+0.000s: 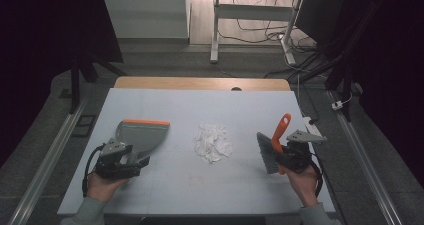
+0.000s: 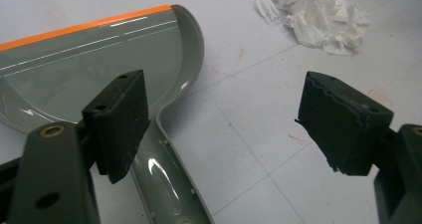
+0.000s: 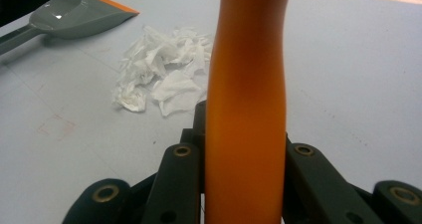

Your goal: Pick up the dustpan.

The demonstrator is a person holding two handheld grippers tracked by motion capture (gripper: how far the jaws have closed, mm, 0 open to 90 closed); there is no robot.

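Note:
A grey dustpan [image 1: 142, 133] with an orange lip lies flat at the left of the table, its handle pointing toward me. My left gripper [image 1: 136, 161] stands open over that handle. In the left gripper view the dustpan [image 2: 89, 69] handle lies close by the left one of the two fingertips [image 2: 117, 124], untouched by the other. A pile of white paper scraps [image 1: 212, 142] sits mid-table. My right gripper [image 1: 286, 155] is shut on the orange handle of a brush [image 1: 274, 147], whose grey bristles face the pile. The brush handle [image 3: 246, 99] rises between the jaws.
The pale blue board [image 1: 200, 185] covers the table, with a wooden strip [image 1: 200, 83] along its far edge. Metal rails [image 1: 47, 157] run along the floor at both sides. A white desk frame [image 1: 216, 30] and cables stand beyond the table.

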